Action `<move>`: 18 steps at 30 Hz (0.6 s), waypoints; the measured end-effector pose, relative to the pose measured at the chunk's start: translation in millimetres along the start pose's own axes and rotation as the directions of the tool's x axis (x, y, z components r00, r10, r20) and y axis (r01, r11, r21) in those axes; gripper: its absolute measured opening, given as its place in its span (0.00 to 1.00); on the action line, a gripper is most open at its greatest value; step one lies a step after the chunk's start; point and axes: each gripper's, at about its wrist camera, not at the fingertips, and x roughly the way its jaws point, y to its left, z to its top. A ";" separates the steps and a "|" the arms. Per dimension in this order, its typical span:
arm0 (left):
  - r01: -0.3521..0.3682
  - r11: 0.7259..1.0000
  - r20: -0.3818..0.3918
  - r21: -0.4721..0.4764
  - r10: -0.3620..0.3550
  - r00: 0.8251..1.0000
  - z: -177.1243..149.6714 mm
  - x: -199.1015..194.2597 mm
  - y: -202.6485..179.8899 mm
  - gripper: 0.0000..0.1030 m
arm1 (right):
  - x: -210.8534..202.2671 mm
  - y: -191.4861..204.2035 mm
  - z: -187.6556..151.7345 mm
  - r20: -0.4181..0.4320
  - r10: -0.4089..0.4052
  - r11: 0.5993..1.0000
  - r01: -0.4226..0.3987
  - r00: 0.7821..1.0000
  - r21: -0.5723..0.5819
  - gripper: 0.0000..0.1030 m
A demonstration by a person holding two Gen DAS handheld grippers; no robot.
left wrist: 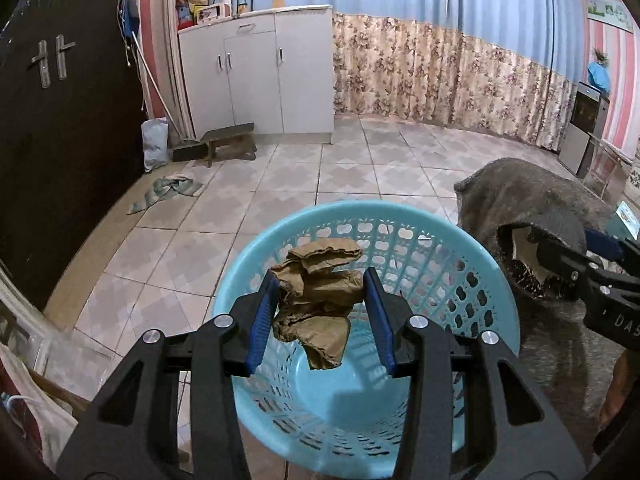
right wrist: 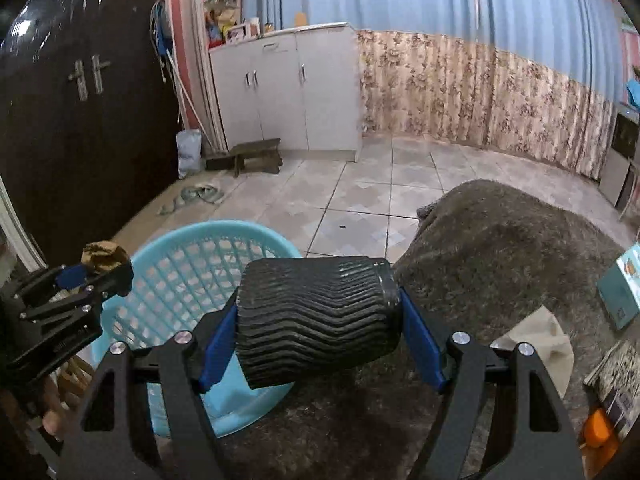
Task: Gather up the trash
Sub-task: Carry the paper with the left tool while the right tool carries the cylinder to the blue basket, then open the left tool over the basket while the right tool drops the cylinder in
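A: Where's the stuff?
B: Blue basket (left wrist: 496,280) on floor. Right gripper (right wrist: 320,316) pinches black ridged cup (right wrist: 320,320) just beside basket rim, over grey rug (right wrist: 500,240).
A: & left gripper (left wrist: 320,304)?
B: Pinching crumpled brown paper (left wrist: 316,296) right above basket.

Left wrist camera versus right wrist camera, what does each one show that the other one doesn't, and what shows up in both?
Only the left wrist view shows the bare bottom of the blue basket and the white inside of the black ridged cup.

Only the right wrist view shows the cup's whole ribbed side, a beige cloth and a teal box on the grey rug.

Both show the left gripper shut on crumpled brown paper, the right gripper shut on the cup, the basket, rug and white cabinet.
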 end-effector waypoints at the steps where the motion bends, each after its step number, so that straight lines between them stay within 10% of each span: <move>1: -0.002 1.000 0.005 0.007 0.002 1.000 0.7 3.1 -2.0 0.41 | 2.7 0.4 2.0 -0.007 0.005 1.000 -0.005 1.000 -0.011 0.71; 9: 0.009 1.000 0.023 0.009 -0.010 1.000 3.3 12.8 -7.4 0.43 | 6.9 6.2 3.0 -0.015 0.031 0.998 -0.032 0.999 -0.055 0.71; 13: 0.003 1.000 0.057 -0.009 -0.003 0.998 2.5 1.9 0.1 0.75 | 6.1 10.1 3.2 -0.011 0.042 0.998 -0.042 0.999 -0.054 0.71; 18: -0.070 0.998 0.062 -0.003 0.070 0.996 1.8 -12.8 9.6 0.82 | 6.2 23.4 2.1 -0.004 0.052 0.996 -0.052 0.999 -0.066 0.71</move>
